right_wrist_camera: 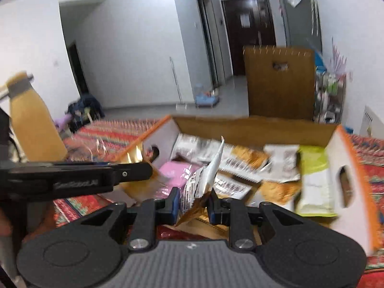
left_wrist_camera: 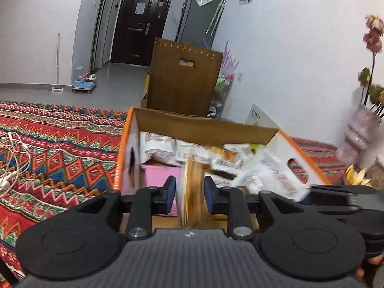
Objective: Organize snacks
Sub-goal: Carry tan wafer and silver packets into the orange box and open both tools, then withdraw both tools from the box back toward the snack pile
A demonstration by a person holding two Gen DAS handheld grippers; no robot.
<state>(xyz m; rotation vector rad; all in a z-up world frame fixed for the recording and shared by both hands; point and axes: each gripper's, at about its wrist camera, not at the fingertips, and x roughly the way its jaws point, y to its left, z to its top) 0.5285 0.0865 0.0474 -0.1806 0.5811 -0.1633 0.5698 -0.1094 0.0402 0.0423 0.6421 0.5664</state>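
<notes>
Cardboard box [left_wrist_camera: 206, 122] of snack packets seen below both grippers. Orange packet [left_wrist_camera: 192, 187] sits between loosened left gripper [left_wrist_camera: 189, 192] pads; white packet [right_wrist_camera: 201, 184] is clamped by right gripper [right_wrist_camera: 192, 201].

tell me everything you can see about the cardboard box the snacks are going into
The cardboard box is open-topped, plain brown inside, white outside with orange edges. Each end wall has an oval hand-hole. It sits on a red patterned cloth, not quite level in either view. Inside lie a pink packet, several white-and-brown snack packets and a lime-green and white one, in a loose heap. The left tool and right tool each have a packet between their pads over its near side.
</notes>
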